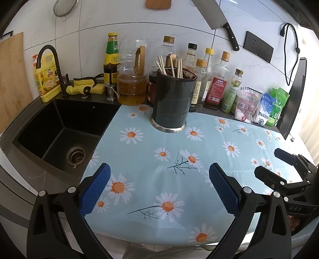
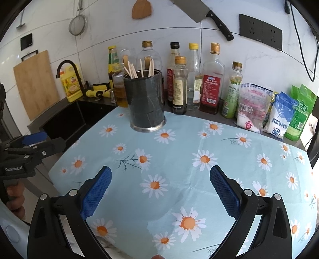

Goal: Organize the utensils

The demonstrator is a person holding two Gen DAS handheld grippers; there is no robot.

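Note:
A dark utensil holder (image 1: pixel 172 99) (image 2: pixel 145 101) with a steel base stands at the back of the daisy cloth (image 1: pixel 159 155) (image 2: pixel 179 159). Several wooden chopsticks (image 1: pixel 169 66) (image 2: pixel 137 69) and a wooden utensil stick up from it. My left gripper (image 1: pixel 159 189) hovers open over the cloth's near-left part, nothing between its blue pads. Over the near middle of the cloth, my right gripper (image 2: pixel 160 191) is open too and holds nothing. Each gripper shows at the edge of the other's view: the right one (image 1: pixel 279 165), the left one (image 2: pixel 39 141). No loose utensils lie on the cloth.
A black sink (image 1: pixel 59 131) with a black tap (image 1: pixel 49 65) lies left of the cloth. Oil and sauce bottles (image 2: pixel 211 79) line the back wall, with bagged goods (image 2: pixel 279 113) at the right. A cleaver (image 2: pixel 201 14), strainer (image 2: pixel 77 24) and cutting board (image 2: pixel 35 83) hang on the wall.

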